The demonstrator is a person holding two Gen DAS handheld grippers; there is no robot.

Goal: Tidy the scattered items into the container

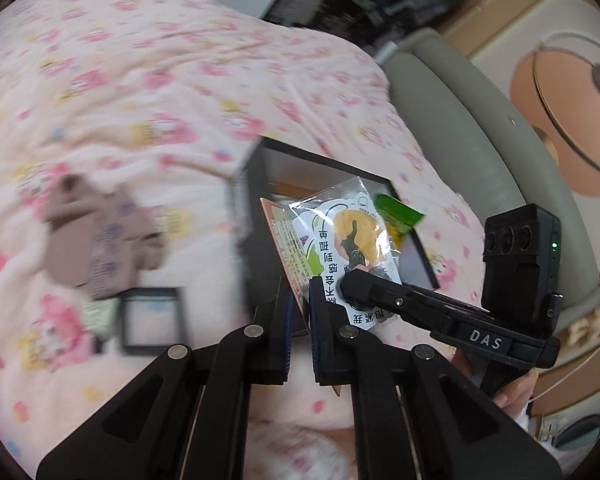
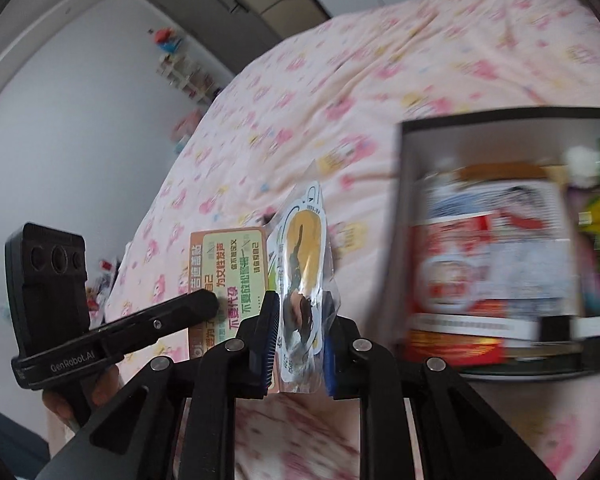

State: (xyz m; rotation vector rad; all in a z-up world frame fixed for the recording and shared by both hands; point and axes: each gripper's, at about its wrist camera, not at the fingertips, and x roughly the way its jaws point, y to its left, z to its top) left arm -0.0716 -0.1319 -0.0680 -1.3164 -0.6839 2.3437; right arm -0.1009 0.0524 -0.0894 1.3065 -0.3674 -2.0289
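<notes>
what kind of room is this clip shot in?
Most likely a bedroom. The work surface is a bed under a pink cartoon-print quilt, a grey padded bed edge runs beside it, and wall shelves with small toys sit behind.

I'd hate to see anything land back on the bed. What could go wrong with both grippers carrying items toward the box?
The left gripper pinches the orange card only by its edge, so it may slip. The right gripper holds a slick clear-wrapped sticker pack. The box already looks full.
</notes>
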